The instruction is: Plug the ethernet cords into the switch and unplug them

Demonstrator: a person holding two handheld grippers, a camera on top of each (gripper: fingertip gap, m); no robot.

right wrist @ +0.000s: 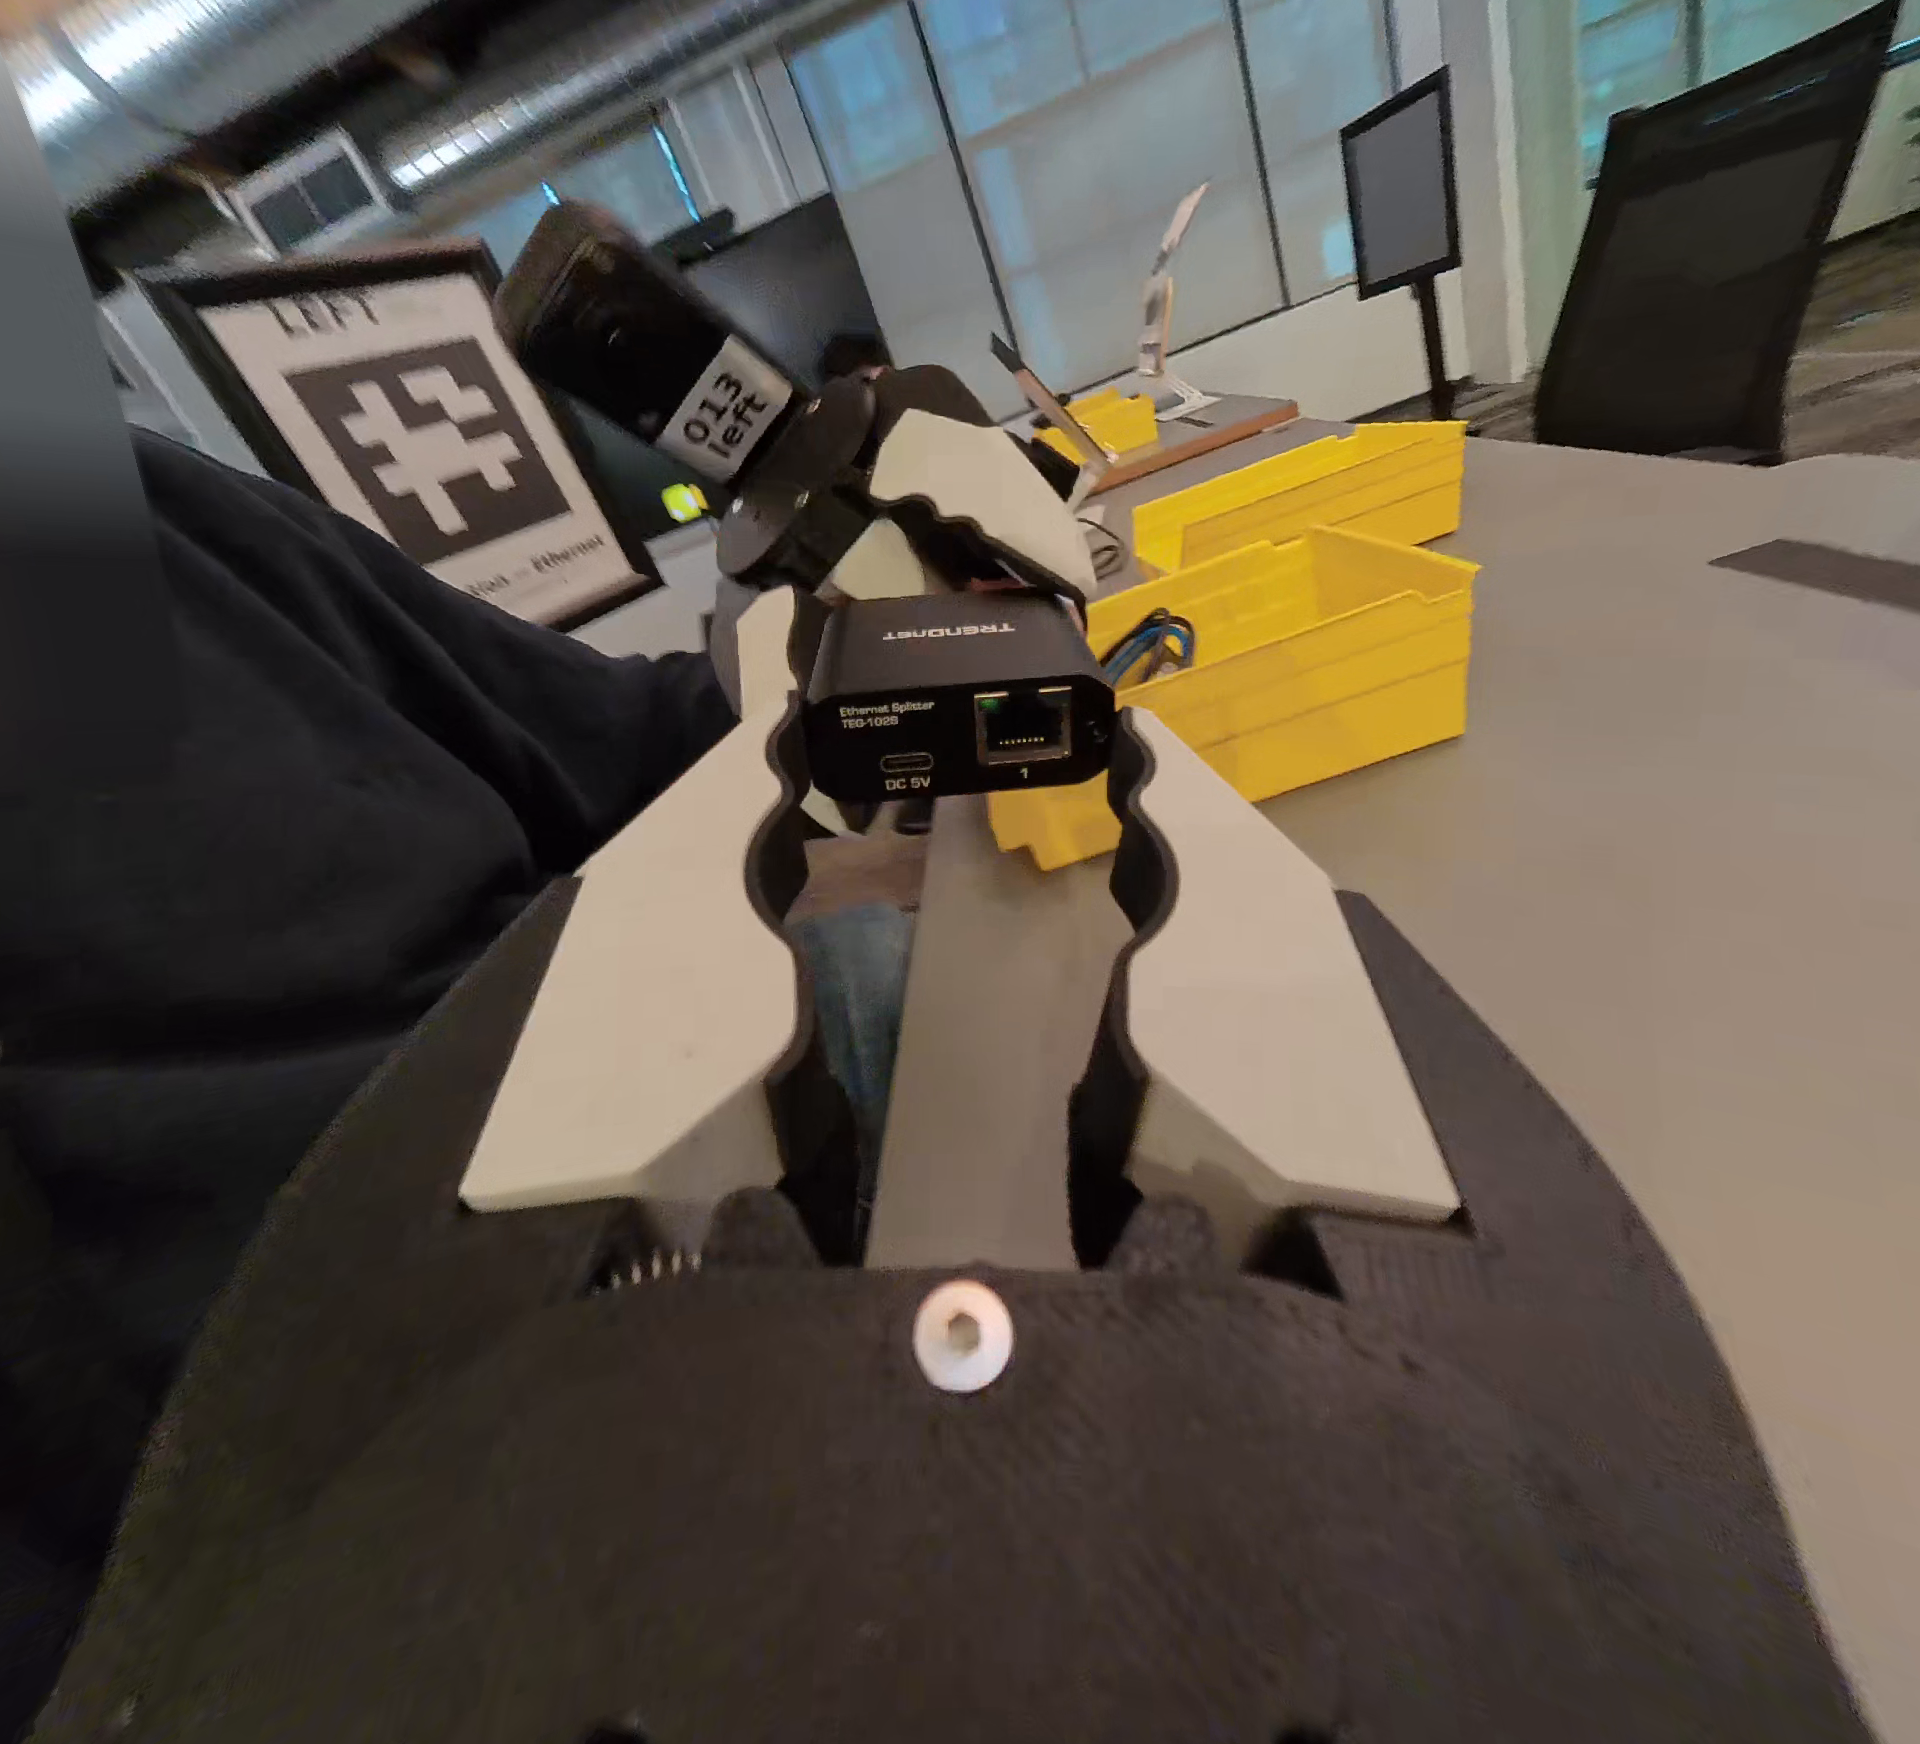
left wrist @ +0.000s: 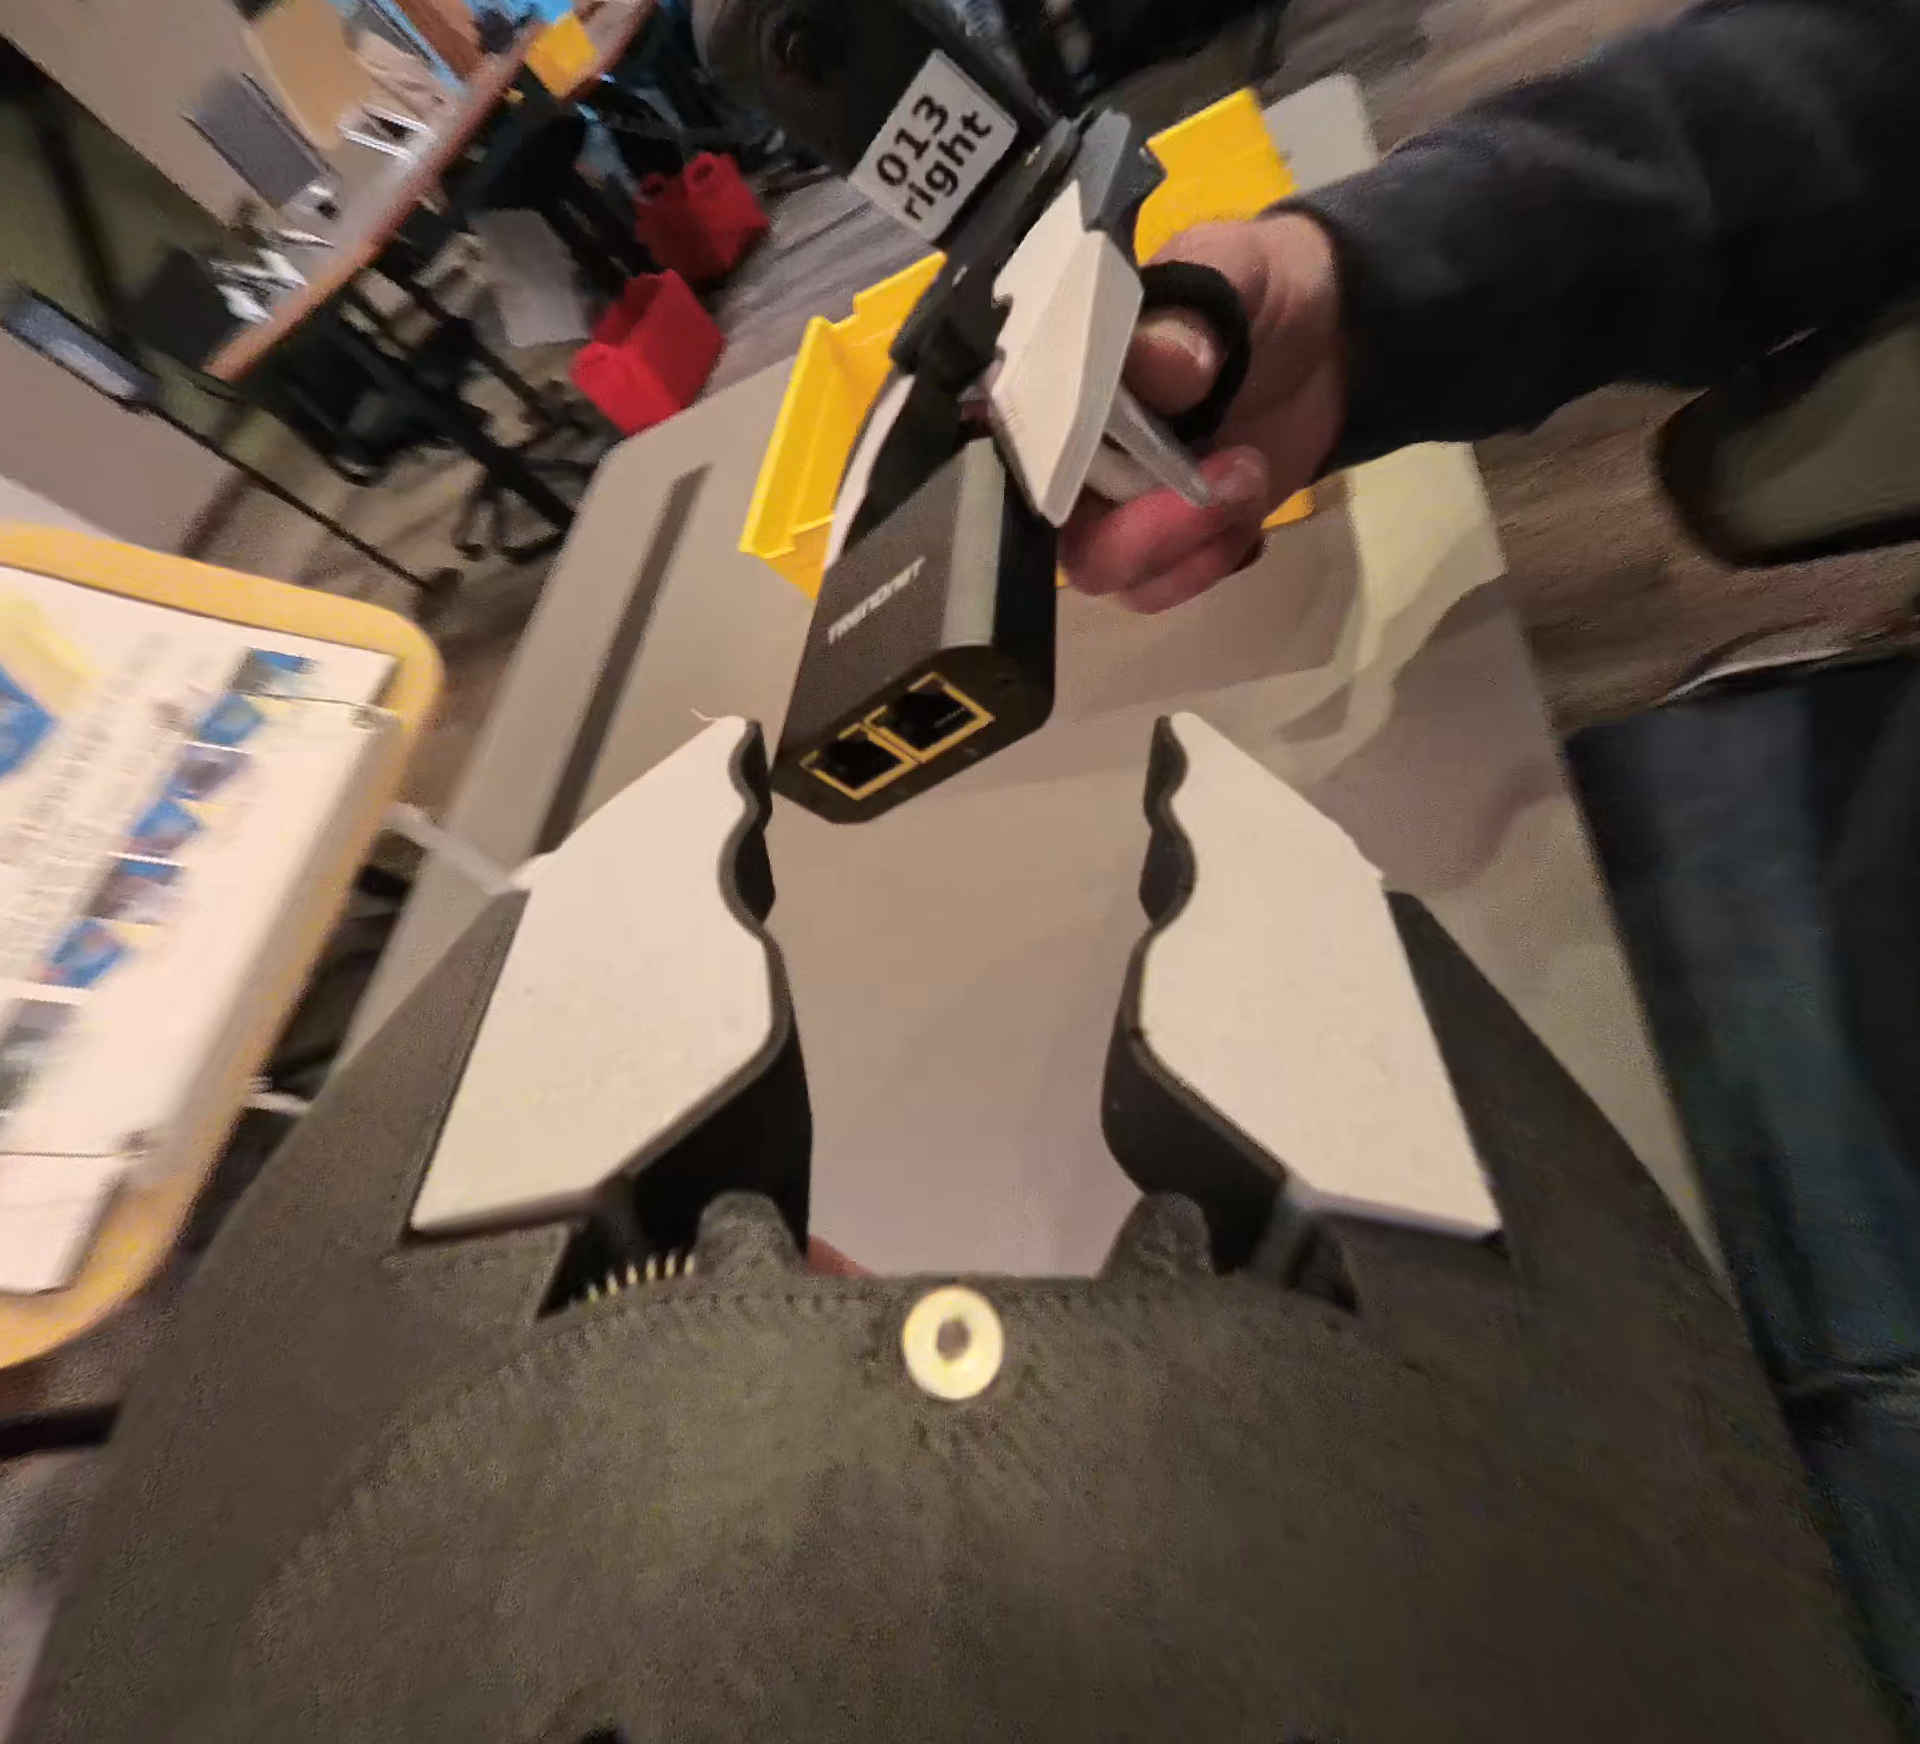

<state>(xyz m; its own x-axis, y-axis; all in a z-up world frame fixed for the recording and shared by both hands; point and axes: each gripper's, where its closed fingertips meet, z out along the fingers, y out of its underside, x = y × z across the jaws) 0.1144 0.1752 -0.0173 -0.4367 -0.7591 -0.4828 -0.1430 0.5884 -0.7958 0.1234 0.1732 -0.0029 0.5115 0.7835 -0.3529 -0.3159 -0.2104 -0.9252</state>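
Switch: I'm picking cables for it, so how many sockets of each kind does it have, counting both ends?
Network sockets: 3
Power socket: 1
Total on the switch: 4

Left gripper (left wrist: 956,759), white angular fingers (left wrist: 623,967) w/ black wavy pads, spread wide apart, nothing between them. Just beyond fingertips: small black rectangular box switch (left wrist: 925,645) w/ two yellow-rimmed ports (left wrist: 894,738) facing near, both empty. Switch's far end gripped by right gripper (left wrist: 935,406), white-and-black, held by a person's hand (left wrist: 1216,437) in dark sleeve, coming from right. Switch is lifted off grey tabletop (left wrist: 987,1019), tilted. Yellow plastic bin (left wrist: 810,437) sits behind switch, far side. Yellow-rimmed tray w/ printed sheet (left wrist: 156,863) at left. Red bags (left wrist: 649,349) on floor, far left; background blurred.
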